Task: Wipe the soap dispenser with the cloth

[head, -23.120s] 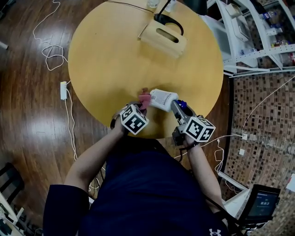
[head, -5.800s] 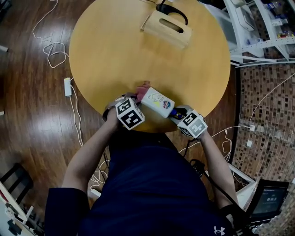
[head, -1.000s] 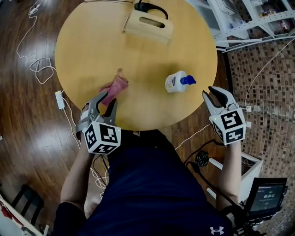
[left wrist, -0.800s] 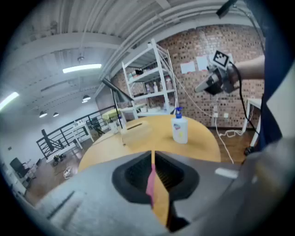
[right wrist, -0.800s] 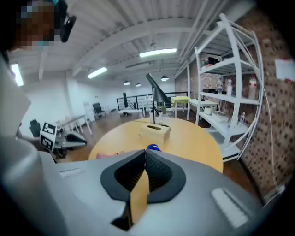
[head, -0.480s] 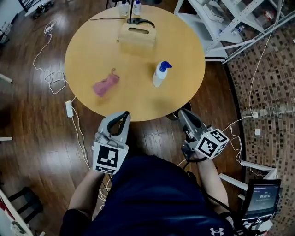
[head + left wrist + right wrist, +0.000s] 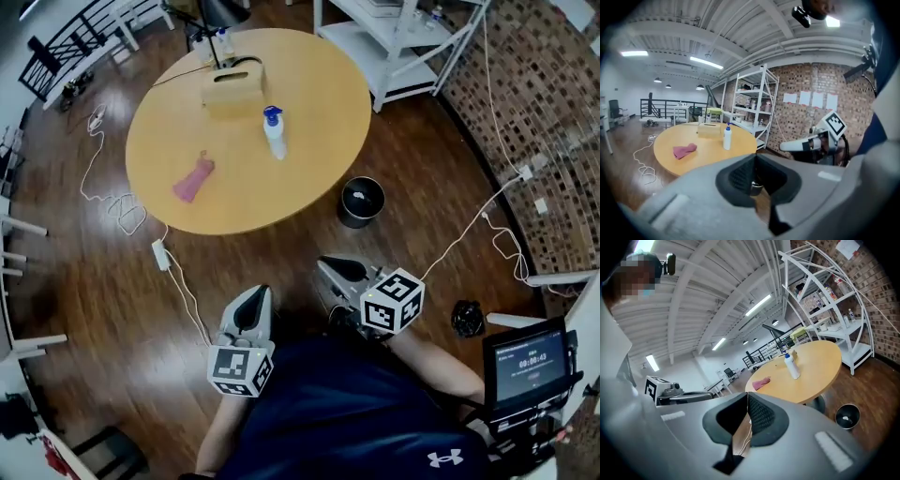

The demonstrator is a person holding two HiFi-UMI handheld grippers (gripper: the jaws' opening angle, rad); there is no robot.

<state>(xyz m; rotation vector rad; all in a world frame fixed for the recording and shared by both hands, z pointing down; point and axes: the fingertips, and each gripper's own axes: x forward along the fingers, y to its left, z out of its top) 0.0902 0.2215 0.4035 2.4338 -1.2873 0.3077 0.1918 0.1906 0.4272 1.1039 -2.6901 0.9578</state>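
The left tool (image 7: 259,292) and the right tool (image 7: 322,263) are both pressed together, pinching nothing; well ahead of them the soap dispenser (image 7: 274,132) stands upright on the tabletop (image 7: 309,84); the cloth (image 7: 192,179) lies apart, left of it; its folds are too small to make out.

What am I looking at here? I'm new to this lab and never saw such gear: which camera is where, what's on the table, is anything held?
No robot: a person holds a two-fingered gripper in each hand, the left gripper and the right gripper; the marker cubes are part of them. The overhead picture comes from a camera on the person's head. The other two come from cameras riding on each gripper, looking along its fingers. On the round table are a pink cloth, an upright soap dispenser and a wooden box with a slot; a black bin stands on the floor nearby. Both grippers are off the table, fingers shut, holding nothing.
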